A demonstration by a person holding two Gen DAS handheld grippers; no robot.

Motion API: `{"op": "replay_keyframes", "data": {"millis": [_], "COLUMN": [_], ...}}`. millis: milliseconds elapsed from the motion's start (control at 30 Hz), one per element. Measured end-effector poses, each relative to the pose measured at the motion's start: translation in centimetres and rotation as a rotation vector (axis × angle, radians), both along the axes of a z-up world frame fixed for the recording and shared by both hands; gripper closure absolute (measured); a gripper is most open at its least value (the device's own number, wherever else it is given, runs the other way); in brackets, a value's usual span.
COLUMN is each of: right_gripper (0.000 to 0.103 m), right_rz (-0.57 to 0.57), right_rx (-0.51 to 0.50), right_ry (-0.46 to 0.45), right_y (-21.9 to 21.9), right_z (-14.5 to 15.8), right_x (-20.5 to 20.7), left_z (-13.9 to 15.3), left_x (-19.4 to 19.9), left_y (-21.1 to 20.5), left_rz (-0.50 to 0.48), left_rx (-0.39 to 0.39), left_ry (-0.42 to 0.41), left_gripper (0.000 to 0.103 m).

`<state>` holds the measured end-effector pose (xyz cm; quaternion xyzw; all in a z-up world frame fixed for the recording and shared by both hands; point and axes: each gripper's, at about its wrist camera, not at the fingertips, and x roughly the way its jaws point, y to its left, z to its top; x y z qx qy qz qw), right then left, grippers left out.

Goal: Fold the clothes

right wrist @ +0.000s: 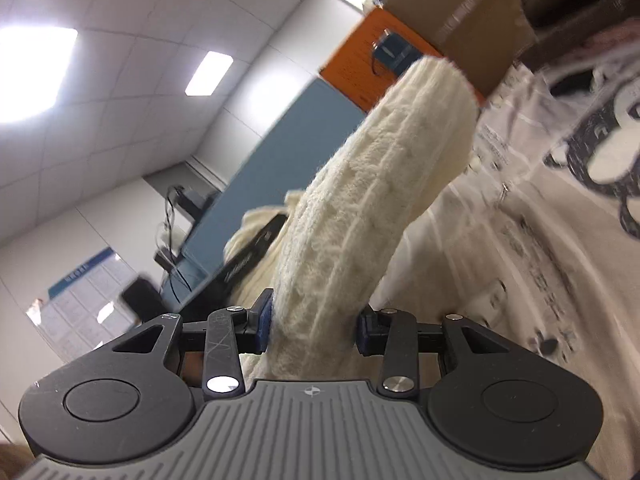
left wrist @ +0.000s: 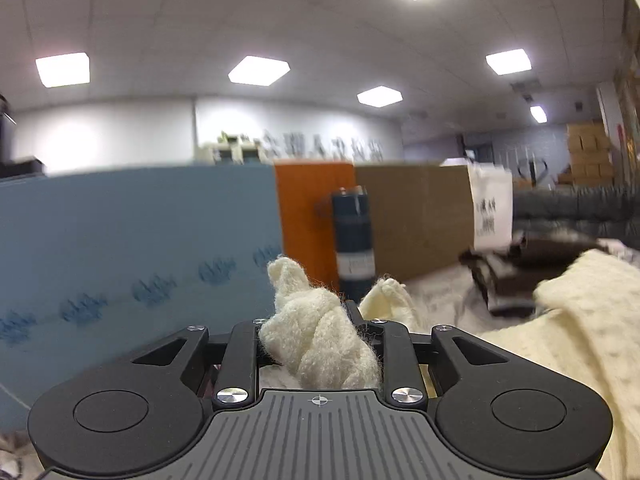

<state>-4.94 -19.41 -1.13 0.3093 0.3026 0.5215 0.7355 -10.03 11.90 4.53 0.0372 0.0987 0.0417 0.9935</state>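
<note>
Jaws of left gripper [left wrist: 318,320] and right gripper [right wrist: 314,330] clamp cream sweater [right wrist: 376,200]

wall lettering [left wrist: 320,148] blurred, left claw [left wrist: 320,320] fingertips hidden by sweater [left wrist: 316,344]

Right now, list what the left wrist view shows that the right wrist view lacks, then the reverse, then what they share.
Left wrist only: the left tongs shut on a bunched knot of cream knit, a dark bottle standing by the orange panel, and a white bag.

Right wrist only: the right tongs shut on a long cream sleeve, a printed cloth beneath, and a wall poster.

Both: the cream sweater, blue partition, cardboard box and ceiling lights.
</note>
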Motion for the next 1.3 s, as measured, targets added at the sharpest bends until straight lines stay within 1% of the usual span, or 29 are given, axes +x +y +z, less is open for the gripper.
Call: {"op": "replay_keyframes", "data": {"millis": [67, 100, 133, 167, 233, 267, 300, 367, 433, 467, 500, 533, 567, 600, 667, 733, 833, 900, 1000, 1067, 1167, 1233, 1300], "right_gripper": [0.067, 0.067, 0.066, 0.062, 0.057, 0.053, 0.049, 0.046, 0.038, 0.03, 0.025, 0.024, 0.02, 0.015, 0.013, 0.012, 0.012, 0.012, 0.012, 0.012, 0.012, 0.012, 0.013], "right_rz": [0.036, 0.056, 0.083, 0.109, 0.151, 0.171, 0.192, 0.231, 0.269, 0.282, 0.285, 0.273, 0.259, 0.227, 0.138, 0.044, -0.051, -0.079, -0.074, -0.049, 0.023, 0.045, 0.11], "right_rx": [-0.041, -0.068, -0.098, -0.128, -0.177, -0.189, -0.2, -0.208, -0.184, -0.155, -0.124, -0.099, -0.074, -0.064, -0.08, -0.117, -0.172, -0.215, -0.285, -0.329, -0.385, -0.428, -0.464], "right_ry": [0.019, 0.026, 0.03, 0.034, 0.017, 0.003, -0.011, -0.044, -0.101, -0.124, -0.146, -0.168, -0.191, -0.209, -0.242, -0.251, -0.203, -0.164, -0.102, -0.063, -0.011, 0.002, -0.001], "right_y": [0.1, 0.2, 0.3, 0.5, 0.4, 0.1, -0.3, -1.2, -2.7, -3.6, -4.3, -4.9, -5.6, -6.0, -6.1, -6.0, -4.7, -3.4, -0.5, 1.6, 5.3, 7.7, 9.7], "right_z": [-1.2, -1.8, -2.2, -2.6, -3.0, -3.0, -3.0, -2.7, -1.8, -1.2, -0.7, -0.3, 0.1, 0.6, 1.7, 2.3, 3.0, 3.2, 3.2, 3.2, 2.6, 1.9, 1.1], "right_x": [-0.3, -0.5, -0.7, -0.9, -1.3, -1.4, -1.6, -1.8, -2.2, -2.4, -2.5, -2.4, -2.4, -2.1, -1.0, 0.6, 4.3, 7.1, 10.7, 13.2, 16.4, 18.2, 19.6], "left_z": [-1.1, -1.9, -2.7, -3.3, -4.0, -4.3, -4.2, -3.8, -3.3, -3.0, -2.9, -2.8, -2.8, -2.7, -2.8, -2.9, -3.6, -4.2, -5.0, -5.6, -6.5, -6.8, -7.0], "left_x": [2.1, 2.6, 2.8, 3.0, 3.0, 2.9, 2.5, 1.2, -0.3, -1.0, -1.7, -2.3, -2.9, -3.5, -4.3, -4.5, -3.7, -3.0, -1.8, -1.1, -0.5, -0.1, 0.1], "left_y": [0.7, 0.8, 0.8, 0.9, 1.5, 1.9, 2.5, 3.8, 4.6, 4.9, 5.1, 5.2, 5.3, 5.3, 5.1, 5.0, 4.8, 4.6, 4.4, 4.3, 4.0, 3.5, 3.0], "left_rz": [-0.024, -0.023, -0.017, -0.001, 0.072, 0.113, 0.16, 0.228, 0.268, 0.284, 0.297, 0.3, 0.302, 0.302, 0.281, 0.239, 0.19, 0.187, 0.181, 0.172, 0.142, 0.131, 0.134], "left_rx": [-0.037, -0.046, -0.039, -0.029, -0.003, 0.006, -0.002, -0.029, -0.043, -0.045, -0.051, -0.068, -0.086, -0.108, -0.177, -0.262, -0.371, -0.408, -0.441, -0.458, -0.485, -0.467, -0.433], "left_ry": [0.07, 0.101, 0.13, 0.153, 0.172, 0.18, 0.177, 0.147, 0.128, 0.123, 0.121, 0.122, 0.124, 0.126, 0.138, 0.164, 0.218, 0.244, 0.283, 0.31, 0.345, 0.35, 0.348], "left_gripper": [0.078, 0.074, 0.074, 0.07, 0.063, 0.048, 0.03, 0.021, 0.019, 0.018, 0.017, 0.017, 0.017, 0.017, 0.016, 0.016, 0.016, 0.016, 0.016, 0.016, 0.017, 0.017, 0.018]}}
